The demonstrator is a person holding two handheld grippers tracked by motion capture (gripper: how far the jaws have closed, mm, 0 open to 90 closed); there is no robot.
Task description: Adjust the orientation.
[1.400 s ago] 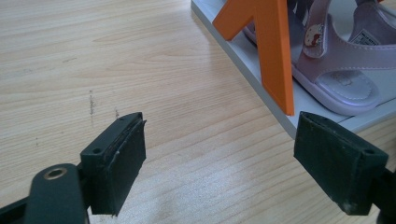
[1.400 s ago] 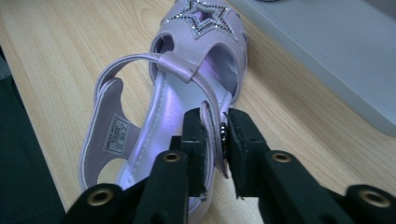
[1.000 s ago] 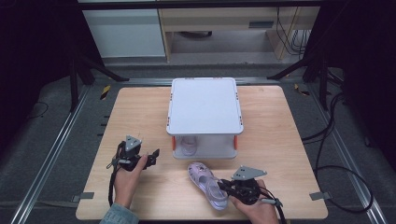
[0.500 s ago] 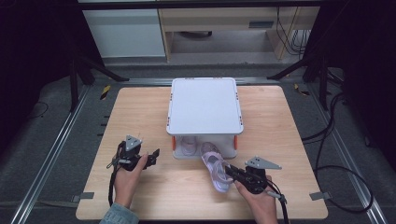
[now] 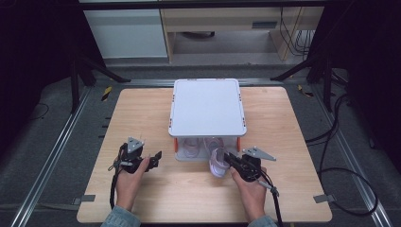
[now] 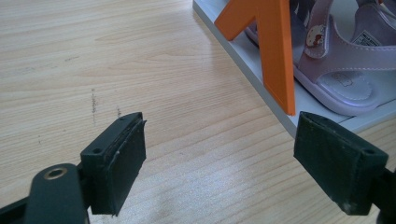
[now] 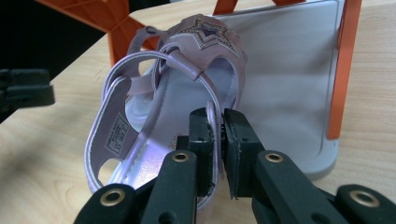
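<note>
Unreadable label (image 7: 115, 136) inside sandal (image 7: 187, 93)

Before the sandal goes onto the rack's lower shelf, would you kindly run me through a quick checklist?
1. Right gripper shut on the held sandal's strap: ok.
2. Toe toward the rack: ok.
3. Free shelf space ahead of it: ok.
4. Shelved sandal apart from that space: cannot tell.
5. Left gripper open, off to the side: ok.
6. Orange post beside the path: cannot tell.
</note>
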